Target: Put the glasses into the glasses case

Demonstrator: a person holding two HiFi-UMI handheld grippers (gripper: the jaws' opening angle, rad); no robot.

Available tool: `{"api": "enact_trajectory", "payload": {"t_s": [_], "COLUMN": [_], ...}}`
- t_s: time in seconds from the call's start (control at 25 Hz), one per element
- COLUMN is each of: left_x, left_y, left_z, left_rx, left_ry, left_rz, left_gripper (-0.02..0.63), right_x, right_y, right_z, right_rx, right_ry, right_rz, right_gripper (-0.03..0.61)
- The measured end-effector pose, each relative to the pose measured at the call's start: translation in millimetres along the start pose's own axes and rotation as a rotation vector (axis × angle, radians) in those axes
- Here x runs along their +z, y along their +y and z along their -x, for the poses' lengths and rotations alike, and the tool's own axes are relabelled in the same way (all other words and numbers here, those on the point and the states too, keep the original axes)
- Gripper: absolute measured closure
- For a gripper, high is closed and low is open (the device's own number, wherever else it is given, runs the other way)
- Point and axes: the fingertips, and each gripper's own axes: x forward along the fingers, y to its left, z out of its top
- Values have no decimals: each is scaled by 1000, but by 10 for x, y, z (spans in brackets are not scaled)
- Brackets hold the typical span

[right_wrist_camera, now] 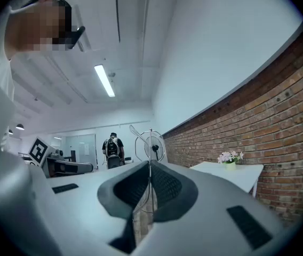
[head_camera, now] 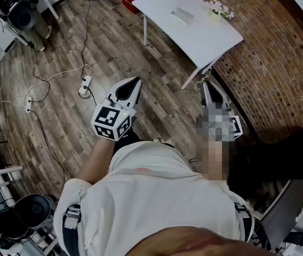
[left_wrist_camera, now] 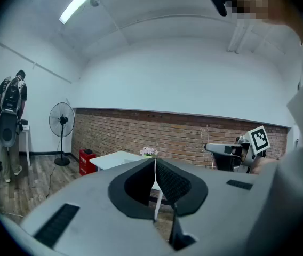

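Jaws of the pale-grey moulded-plastic left gripper (left_wrist_camera: 154, 165) pressed together, nothing between their ribbed black linings. Same for the matching right gripper (right_wrist_camera: 150, 168): jaws closed flat against each other, empty. Both held out in front of a white-shirted torso at the bottom of the head view, tips toward the upper frame, well apart from each other.

Underfoot, worn brown wood-plank floor (head_camera: 61, 52) with a grainy, mottled finish. Along the right edge of the head view, rough red-brown brick wall (head_camera: 279, 73). At upper centre, smooth white rectangular table (head_camera: 205, 36) on thin white legs, close to the brick. On its top, a small pale oblong object (head_camera: 182, 15), too small to tell whether case or glasses, and near the far corner a small pot of pink-white flowers (head_camera: 218, 7). On the floor at left, thin white cables and a white power strip (head_camera: 85, 84).
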Motion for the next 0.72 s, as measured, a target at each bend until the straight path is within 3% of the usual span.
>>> {"api": "enact_trajectory", "payload": {"t_s": [0.72], "left_x": [47], "left_y": [123], "left_z": [324], "left_rx": [7], "left_ry": [-3], "left_rz": [1], "left_gripper": [595], "right_x": [18], "right_y": [318], "right_z": [-85], "right_rx": [26], "right_ry": [11], "right_rz": [25], "right_gripper": [514]}}
